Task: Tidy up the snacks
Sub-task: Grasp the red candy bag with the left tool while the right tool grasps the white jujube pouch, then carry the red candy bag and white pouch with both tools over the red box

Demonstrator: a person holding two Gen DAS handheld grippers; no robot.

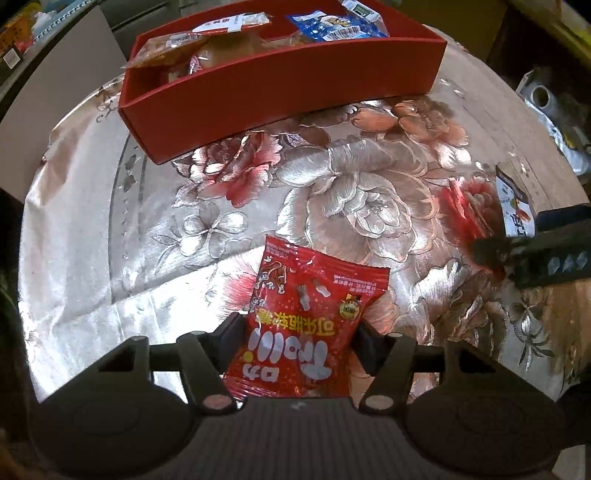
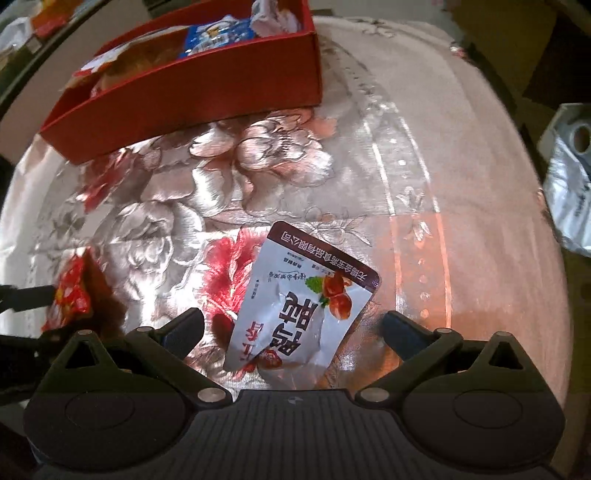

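A red snack packet lies on the floral cloth. My left gripper points steeply down with both pads pressed against the packet's sides, crumpling it a little. In the right wrist view the same red packet shows at the left edge. A white packet with dark trim and red fruit print lies flat between the fingers of my right gripper, which stands open, its pads clear of the packet. A red box stands at the back and holds several snack packets, among them a blue one.
A shiny floral tablecloth covers the round table. Beyond the table's right edge lies a silver bag. Cardboard and clutter surround the table at the back. The right gripper's body reaches into the left wrist view from the right.
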